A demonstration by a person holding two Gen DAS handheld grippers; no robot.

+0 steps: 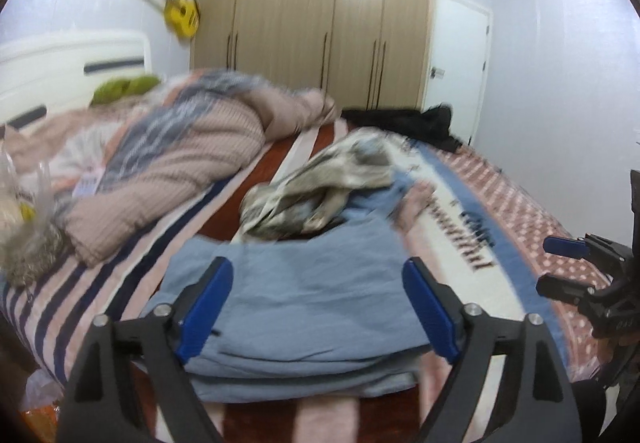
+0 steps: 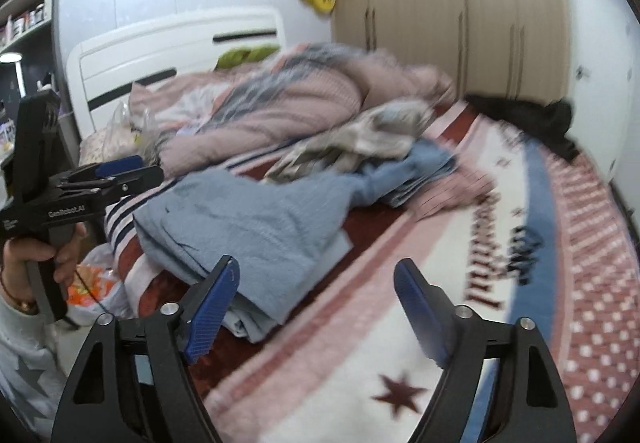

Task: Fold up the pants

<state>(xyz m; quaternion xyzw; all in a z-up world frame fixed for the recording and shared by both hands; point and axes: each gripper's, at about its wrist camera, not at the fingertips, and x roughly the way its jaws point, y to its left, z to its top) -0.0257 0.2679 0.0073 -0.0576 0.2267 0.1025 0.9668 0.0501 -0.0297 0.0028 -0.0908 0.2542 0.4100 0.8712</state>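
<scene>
The light blue pants (image 1: 300,307) lie folded into a thick stack near the foot of the bed. My left gripper (image 1: 317,265) hovers just over them, jaws wide apart and nothing pinched between the blue pads (image 1: 208,303). In the right wrist view the same pants (image 2: 248,219) sit left of centre. My right gripper (image 2: 317,265) stands open beside their near edge, over the patterned bed cover (image 2: 360,363). Each gripper shows in the other's view: the right gripper (image 1: 556,269) at the right edge, the left gripper (image 2: 150,168) at the left, held by a hand (image 2: 24,255).
Behind the pants lie a crumpled beige-grey garment (image 1: 320,187) and more blue cloth (image 2: 420,171). A pink knitted blanket (image 1: 180,171) is heaped toward the white headboard (image 2: 168,47). A black garment (image 1: 420,123) lies at the far edge by the wardrobe (image 1: 320,15). Plastic bags (image 2: 100,283) sit on the floor.
</scene>
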